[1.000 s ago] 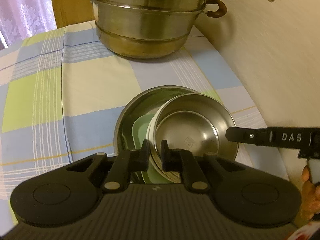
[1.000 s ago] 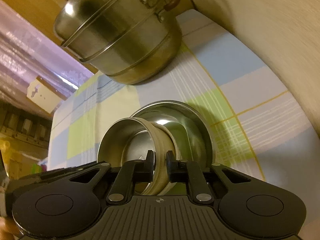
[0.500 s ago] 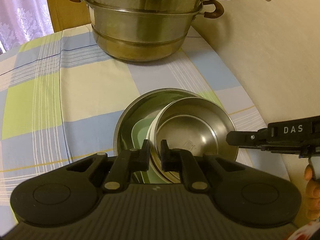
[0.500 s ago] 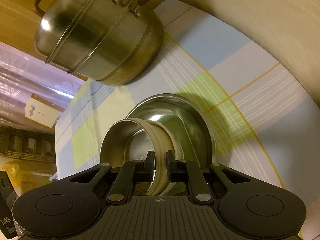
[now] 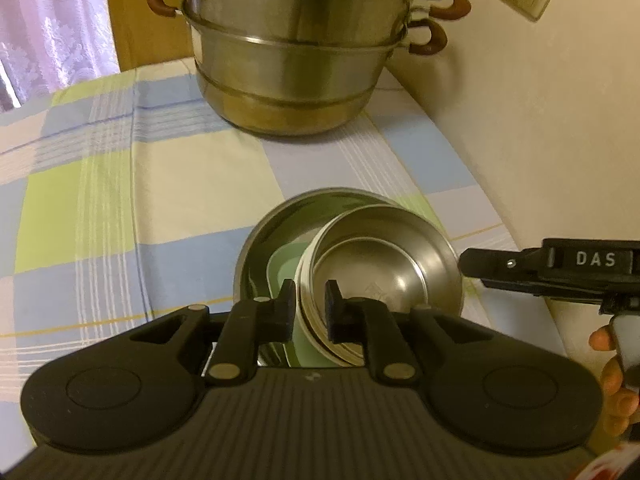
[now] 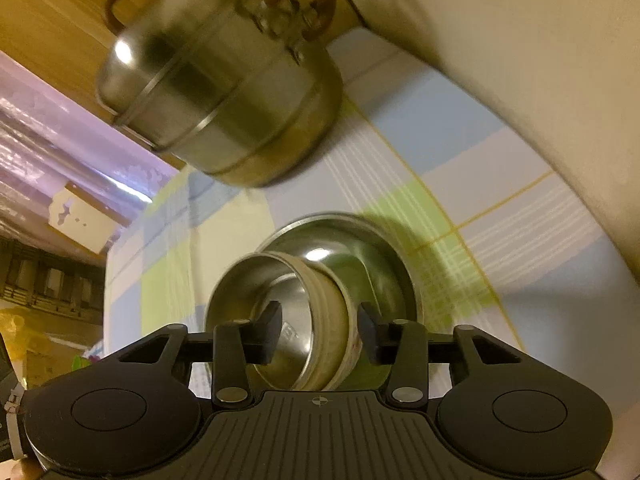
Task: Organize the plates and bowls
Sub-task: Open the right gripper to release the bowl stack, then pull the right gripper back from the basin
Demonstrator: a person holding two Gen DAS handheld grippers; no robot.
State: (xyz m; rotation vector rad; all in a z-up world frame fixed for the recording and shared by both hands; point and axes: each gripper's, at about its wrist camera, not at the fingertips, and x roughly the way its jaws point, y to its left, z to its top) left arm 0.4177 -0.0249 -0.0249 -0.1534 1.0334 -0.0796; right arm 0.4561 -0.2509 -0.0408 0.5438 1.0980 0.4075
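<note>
Clearly, both grippers were at the small steel bowl [image 5: 384, 280], which sat tilted inside the larger steel bowl [image 5: 276, 248], on top of a pale green dish [image 5: 282, 272], near the wall side of the checked tablecloth [image 5: 120, 200]. The right gripper [image 6: 318, 330] had just been opening its jaws; they stood apart, with the rim of the small bowl between them but neither pad pressing on it. The left gripper [image 5: 310, 312] had also just been opening a little; its jaws stood close on both sides of the near rim, and a thin gap seemed to show at each pad, so I judged that it no longer clamped the bowl. The step in hand looked like the release of the small bowl into the stack. To do it well, the jaws should open fully before any pulling back, so that no pad catches the rim and drags the bowl up again. The withdrawal should go straight along the fingers, slowly. Because the small bowl leaned to one side, it could slide or ring against the big bowl; a gentle push to make it level might be useful. The big steamer pot [image 5: 296, 60] stood well apart behind.
</note>
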